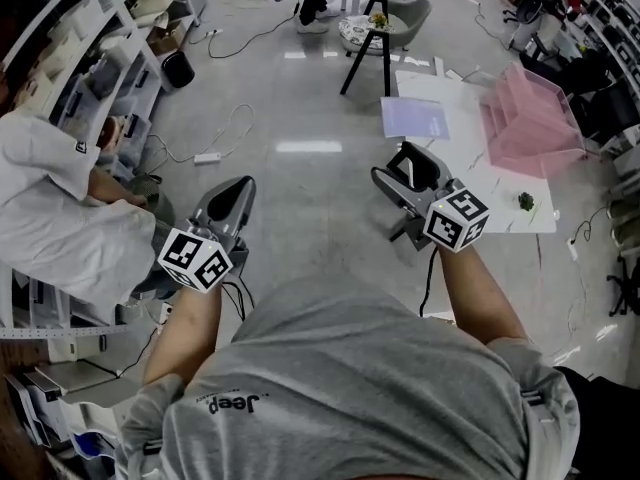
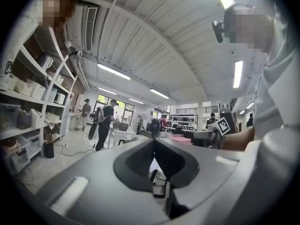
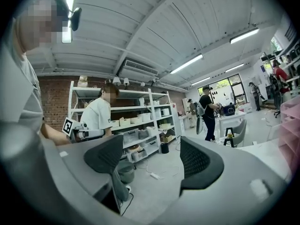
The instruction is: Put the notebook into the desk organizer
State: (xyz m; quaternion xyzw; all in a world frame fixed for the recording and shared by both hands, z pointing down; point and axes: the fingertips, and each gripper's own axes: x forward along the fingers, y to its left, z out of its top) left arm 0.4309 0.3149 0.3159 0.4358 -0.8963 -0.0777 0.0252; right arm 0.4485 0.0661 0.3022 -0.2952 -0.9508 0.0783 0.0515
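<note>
white table (image 1: 468, 148) serving as landmark. black stool (image 1: 368, 56) standing just off the table's far left corner, grey chair (image 1: 405, 20) sitting behind it. small green thing (image 1: 526, 202) lying on the table's near right corner. power strip (image 1: 207, 158) lying on the floor well left of the table. black bin (image 1: 178, 68) standing further left, beside white shelving (image 1: 95, 28). person in a white shirt (image 1: 45, 198) bending there, farthest from the table.

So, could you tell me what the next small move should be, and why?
Probably carry the right gripper forward to the pale lilac notebook lying flat on the white table: its jaws stand apart and empty, and the pink plastic desk organizer waits beside it.
</note>
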